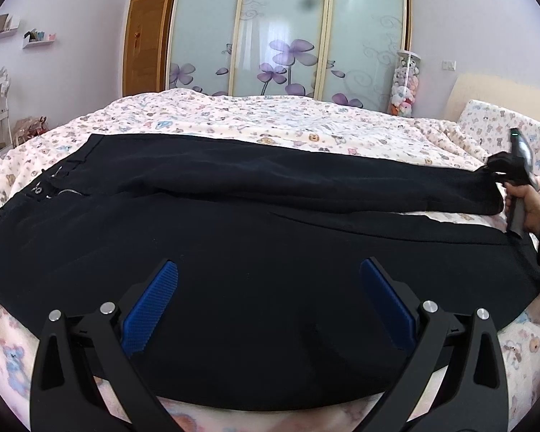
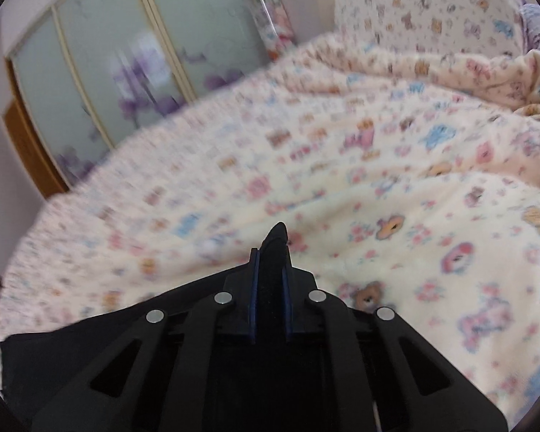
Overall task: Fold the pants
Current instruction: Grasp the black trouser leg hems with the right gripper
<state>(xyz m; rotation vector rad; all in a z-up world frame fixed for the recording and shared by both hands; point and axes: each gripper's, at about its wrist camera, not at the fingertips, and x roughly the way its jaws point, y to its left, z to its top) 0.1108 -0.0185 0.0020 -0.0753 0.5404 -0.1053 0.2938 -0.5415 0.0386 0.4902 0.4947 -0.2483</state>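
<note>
Black pants (image 1: 234,216) lie spread across the bed (image 1: 234,115), waist at left. Left tongs (image 1: 268,298) gape wide over the near leg, gripping nothing. Right tongs (image 2: 270,273) are clamped on the black cuff (far right end, view blurred).

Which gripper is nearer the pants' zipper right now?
Left. The left gripper hangs open over the near leg of the black pants, with the zipper ahead to its left. The right gripper clamps the hem at the far end.

Pants (image 1: 252,216) lie across the bed (image 1: 234,115), wardrobe (image 1: 288,32) seemingly behind.
</note>
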